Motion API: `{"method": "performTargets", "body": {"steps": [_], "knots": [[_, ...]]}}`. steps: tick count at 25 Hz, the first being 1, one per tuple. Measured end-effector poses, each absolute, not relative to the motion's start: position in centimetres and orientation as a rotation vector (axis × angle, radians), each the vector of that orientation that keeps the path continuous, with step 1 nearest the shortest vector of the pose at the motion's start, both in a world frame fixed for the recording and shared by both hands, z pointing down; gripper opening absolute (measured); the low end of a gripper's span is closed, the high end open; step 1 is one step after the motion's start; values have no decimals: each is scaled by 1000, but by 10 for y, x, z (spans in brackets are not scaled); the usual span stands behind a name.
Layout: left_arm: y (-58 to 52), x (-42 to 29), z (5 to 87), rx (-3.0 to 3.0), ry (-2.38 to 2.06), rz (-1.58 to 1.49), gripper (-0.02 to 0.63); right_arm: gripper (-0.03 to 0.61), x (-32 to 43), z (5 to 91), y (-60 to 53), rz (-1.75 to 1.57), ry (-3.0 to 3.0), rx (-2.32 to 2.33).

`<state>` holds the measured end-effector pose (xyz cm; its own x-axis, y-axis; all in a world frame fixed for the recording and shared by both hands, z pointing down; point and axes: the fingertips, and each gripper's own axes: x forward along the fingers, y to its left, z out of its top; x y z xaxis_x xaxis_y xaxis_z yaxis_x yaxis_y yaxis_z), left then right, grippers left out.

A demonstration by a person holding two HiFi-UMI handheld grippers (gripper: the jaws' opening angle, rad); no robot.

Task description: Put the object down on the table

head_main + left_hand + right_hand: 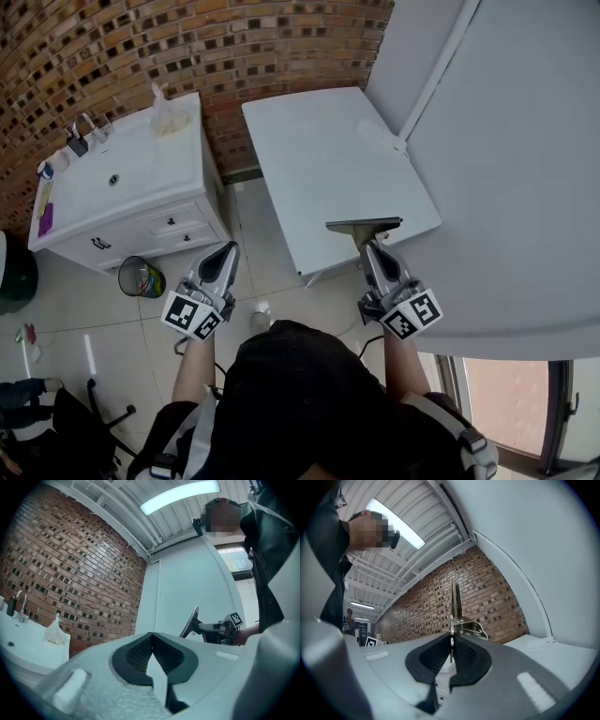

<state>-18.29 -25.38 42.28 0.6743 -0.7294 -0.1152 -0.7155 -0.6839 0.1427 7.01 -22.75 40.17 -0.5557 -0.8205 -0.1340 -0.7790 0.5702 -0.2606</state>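
The right gripper point(368, 244) is clamping a flat metal tool point(364, 225) over the white table's point(319, 159) near edge. It should be lowering it level, further inward, before letting go. The left gripper point(227, 251) is hanging closed, holding nothing.

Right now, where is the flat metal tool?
In the head view, the flat metal tool is right of centre, clamped in the right gripper and showing against the near edge of the white table.

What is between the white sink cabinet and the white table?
Only a bare strip of pale tiled floor lies between the white sink cabinet and the white rectangular table, seen in the head view.
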Motion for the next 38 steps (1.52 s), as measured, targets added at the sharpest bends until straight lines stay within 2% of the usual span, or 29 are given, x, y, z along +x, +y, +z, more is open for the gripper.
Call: {"method": "performTargets", "body": {"steps": [20, 38], "knots": [[-346, -286, 426, 2768, -1224, -322, 2, 7, 11, 403, -305, -313, 2492, -1470], [-413, -220, 416, 2770, -1301, -300, 2, 6, 59, 404, -415, -364, 2530, -1344]]}}
